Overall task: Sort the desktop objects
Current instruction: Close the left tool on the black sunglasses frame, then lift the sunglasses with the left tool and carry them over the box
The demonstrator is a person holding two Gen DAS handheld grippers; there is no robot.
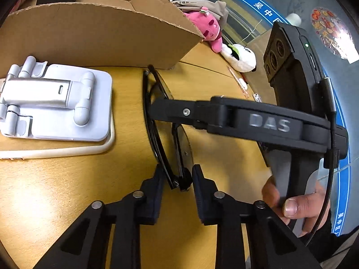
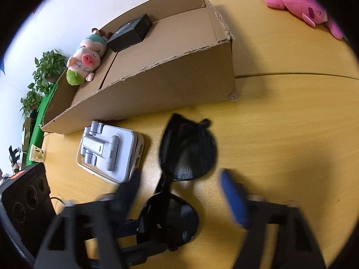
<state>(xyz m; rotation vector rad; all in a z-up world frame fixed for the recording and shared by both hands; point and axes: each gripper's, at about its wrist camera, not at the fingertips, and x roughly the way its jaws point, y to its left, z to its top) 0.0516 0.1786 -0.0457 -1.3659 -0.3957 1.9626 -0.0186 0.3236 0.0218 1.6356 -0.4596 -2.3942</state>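
Left wrist view: my left gripper (image 1: 177, 179) has its fingers narrowed around the near end of the sunglasses (image 1: 166, 132) on the counter (image 1: 67, 179) — contact unclear. Right wrist view: right gripper (image 2: 179, 190) blurred, fingers part open astride the sunglasses (image 2: 186, 152), not touching — box (image 2: 170, 76) behind.

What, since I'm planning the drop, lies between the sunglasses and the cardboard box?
Nothing visible lies between the sunglasses and the cardboard box except the box's own near wall. The phone stand sits aside.
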